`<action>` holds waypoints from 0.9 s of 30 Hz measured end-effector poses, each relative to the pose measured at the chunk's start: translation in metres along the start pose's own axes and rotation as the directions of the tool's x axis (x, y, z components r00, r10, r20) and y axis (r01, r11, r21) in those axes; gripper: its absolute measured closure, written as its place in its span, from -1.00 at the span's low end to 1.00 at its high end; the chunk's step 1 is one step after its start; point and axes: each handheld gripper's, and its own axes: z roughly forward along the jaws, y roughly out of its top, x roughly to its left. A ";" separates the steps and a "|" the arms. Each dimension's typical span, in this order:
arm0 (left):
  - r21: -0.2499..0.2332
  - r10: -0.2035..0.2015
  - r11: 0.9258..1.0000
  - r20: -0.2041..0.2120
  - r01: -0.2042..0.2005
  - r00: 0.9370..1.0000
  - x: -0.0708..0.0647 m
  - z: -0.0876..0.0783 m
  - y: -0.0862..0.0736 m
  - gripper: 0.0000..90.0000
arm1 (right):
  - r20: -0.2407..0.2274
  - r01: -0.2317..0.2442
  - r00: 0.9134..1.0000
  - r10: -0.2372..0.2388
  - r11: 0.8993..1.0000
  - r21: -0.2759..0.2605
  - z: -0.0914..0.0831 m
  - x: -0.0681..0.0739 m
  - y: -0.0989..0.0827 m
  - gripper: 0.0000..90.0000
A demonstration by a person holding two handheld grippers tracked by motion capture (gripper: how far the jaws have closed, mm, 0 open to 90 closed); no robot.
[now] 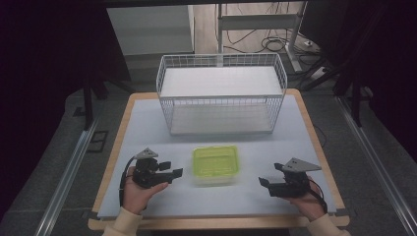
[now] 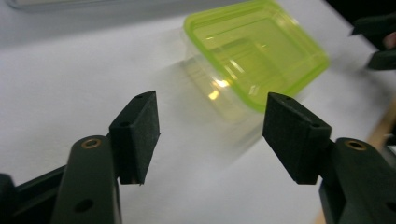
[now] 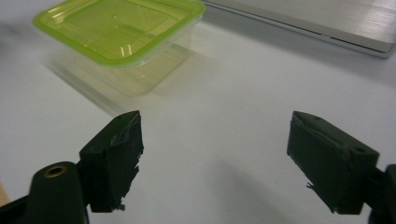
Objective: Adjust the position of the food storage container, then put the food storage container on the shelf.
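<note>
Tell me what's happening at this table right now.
A person holds a two-jaw tool in each hand at a table. Between them sits a clear container with a green lid, closed and untouched. The left tool and the right tool both point toward it with jaws open and nothing between them. A white wire basket stands farther back, with nothing in it.

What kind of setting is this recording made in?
Probably a lab or workshop test bench: a table with a grey mat, bare metal desk legs with loose cables on the floor behind, dark curtains around.
</note>
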 end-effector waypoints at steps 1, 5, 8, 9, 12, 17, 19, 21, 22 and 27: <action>-0.005 -0.009 1.000 0.000 0.009 1.000 0.000 -0.001 0.000 -0.20 | -0.010 -0.001 1.000 0.001 1.000 0.000 0.000 0.000 0.001 -0.57; -0.015 -0.052 0.999 0.028 0.052 0.998 0.002 -0.006 0.000 -0.23 | -0.027 -0.019 0.999 0.018 1.000 -0.010 -0.001 0.000 0.003 -0.55; -0.019 -0.071 0.997 0.042 0.072 0.997 0.004 -0.006 0.002 -0.23 | -0.052 -0.059 0.997 0.059 0.998 0.000 -0.001 -0.001 0.007 -0.49; -0.018 -0.078 0.997 0.043 0.079 0.996 0.005 -0.005 0.002 -0.23 | -0.058 -0.071 0.996 0.071 0.997 0.002 -0.001 -0.001 0.009 -0.48; -0.012 -0.094 0.995 0.055 0.095 0.994 0.006 -0.003 0.003 -0.20 | -0.094 -0.118 0.989 0.118 0.993 0.008 0.000 0.000 0.016 -0.46; -0.013 -0.104 0.994 0.070 0.105 0.992 0.005 0.000 0.007 -0.19 | -0.131 -0.156 0.979 0.157 0.988 0.020 0.005 0.002 0.026 -0.45; -0.014 -0.103 0.994 0.072 0.104 0.992 0.004 0.001 0.010 -0.19 | -0.141 -0.175 0.974 0.177 0.984 0.029 0.009 0.002 0.033 -0.45; -0.013 -0.103 0.994 0.080 0.105 0.991 0.002 0.003 0.012 -0.19 | -0.148 -0.184 0.971 0.186 0.983 0.025 0.013 0.003 0.038 -0.44; -0.013 -0.104 0.994 0.082 0.105 0.991 0.002 0.003 0.013 -0.19 | -0.160 -0.195 0.967 0.196 0.981 0.021 0.015 0.002 0.042 -0.43; -0.008 -0.111 0.994 0.085 0.112 0.990 0.002 0.010 0.017 -0.19 | -0.180 -0.229 0.956 0.232 0.973 0.037 0.023 0.000 0.051 -0.41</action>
